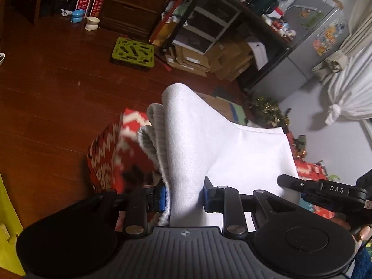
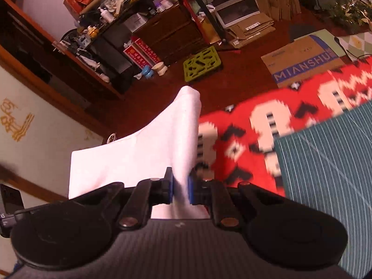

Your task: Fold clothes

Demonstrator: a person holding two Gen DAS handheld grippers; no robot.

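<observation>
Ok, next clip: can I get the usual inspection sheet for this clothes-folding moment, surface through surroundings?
Surface: red, white and black patterned blanket over a dark wooden floor.
Job's things: white knit garment, held up between both grippers; striped teal cloth lying on the blanket.
Clutter: lime-green perforated plastic tray, blue and cream bowls, printed cardboard box on the floor.
Grippers: left gripper and right gripper each shut on a bunched edge of the garment.
Cables: nothing seen for certain.
Surroundings: crowded shelving, grey fridge, tied white curtain.
</observation>
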